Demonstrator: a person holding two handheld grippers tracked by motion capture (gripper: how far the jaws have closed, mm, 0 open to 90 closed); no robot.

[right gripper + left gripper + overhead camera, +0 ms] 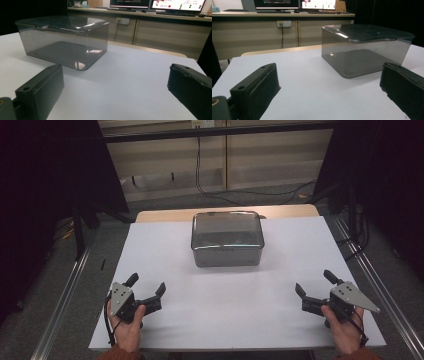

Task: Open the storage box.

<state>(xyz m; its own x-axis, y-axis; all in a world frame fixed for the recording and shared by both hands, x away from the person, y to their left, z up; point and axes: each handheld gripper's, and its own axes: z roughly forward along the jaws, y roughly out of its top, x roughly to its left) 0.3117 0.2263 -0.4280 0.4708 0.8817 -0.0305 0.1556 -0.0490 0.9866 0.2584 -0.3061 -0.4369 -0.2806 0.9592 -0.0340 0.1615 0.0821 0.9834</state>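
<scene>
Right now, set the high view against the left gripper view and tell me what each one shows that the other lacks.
High view alone: both hands, the left gripper and right gripper seen from above with jaws spread, a floor cable and floor rails.

Left gripper view alone: monitors on a desk and a wall socket, seen between its own spread jaws.

Both: the smoky clear lidded box on the white table sheet, untouched by either gripper.

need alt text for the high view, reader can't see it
A smoky clear plastic box with its lid on sits at the far middle of a white table. Near the front edge, a person's hands hold the left gripper and right gripper, both open, empty and apart from the box.
</scene>
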